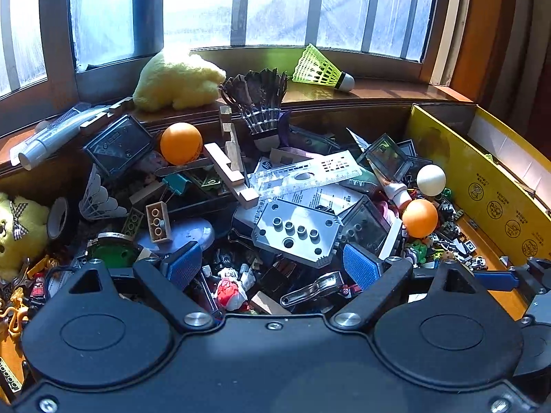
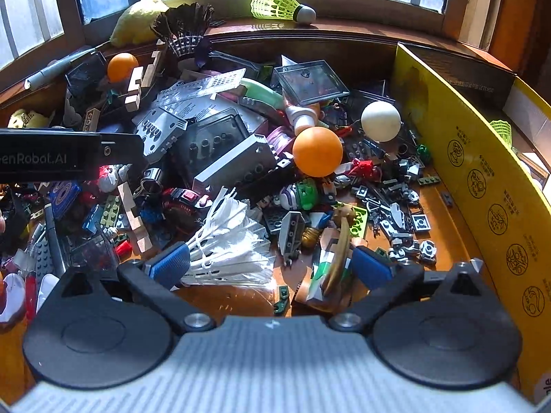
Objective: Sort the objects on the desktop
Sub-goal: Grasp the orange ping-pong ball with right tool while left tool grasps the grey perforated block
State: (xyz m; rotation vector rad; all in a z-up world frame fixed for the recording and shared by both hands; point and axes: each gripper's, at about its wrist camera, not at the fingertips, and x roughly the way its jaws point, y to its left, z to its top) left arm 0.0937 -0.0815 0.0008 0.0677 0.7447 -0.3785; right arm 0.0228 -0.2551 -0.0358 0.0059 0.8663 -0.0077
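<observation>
The yellow cardboard box [image 2: 482, 172] stands along the right edge of the wooden desk [image 2: 234, 297] and makes a good marker for the rest. Just left of its wall lies a thin scatter of small grey brick parts [image 2: 399, 227] with bare wood showing between them and the box. Further left the heap thickens: a white ball [image 2: 380, 121] sits nearest the box, an orange ball [image 2: 317, 151] just left of it on the pile, and a second orange ball [image 2: 122, 67] far across by the wooden ledge [image 2: 344, 31].

The right gripper [image 2: 272, 265] hangs low with its jaws spread wide, nothing between them. The white feather shuttlecock [image 2: 230, 241] lies against its left blue pad [image 2: 170, 265]; below it is the one bare stretch of desk, well left of the box.

The left gripper [image 1: 272, 263] is also spread wide and empty, over the grey studded plate [image 1: 296, 234], far left of the box. A green plastic shuttlecock [image 2: 280, 3] rests on the ledge behind the box's far corner.
</observation>
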